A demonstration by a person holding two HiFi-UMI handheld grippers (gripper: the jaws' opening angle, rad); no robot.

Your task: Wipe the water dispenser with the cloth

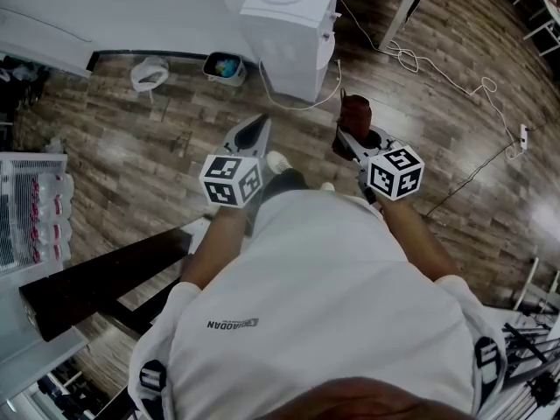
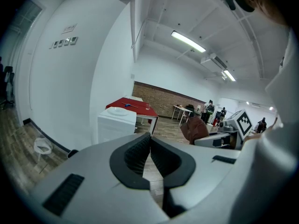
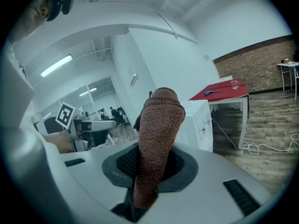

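Right tongs [image 3: 150, 168] are clamped on the brown cloth [image 3: 158, 125], which stands up between the jaws. Ahead, the white water dispenser [image 1: 293, 33] stands on the wooden floor [image 1: 157, 121], well apart from the cloth, so wiping looks not yet begun. Left tongs [image 2: 150, 154] are closed together, empty.

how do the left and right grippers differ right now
The left gripper is shut with nothing between its jaws; the right gripper is shut on the brown cloth. The brown cloth stands up past the right gripper's tips, while the left gripper's tips are bare. Both point toward the white water dispenser, and neither touches it.
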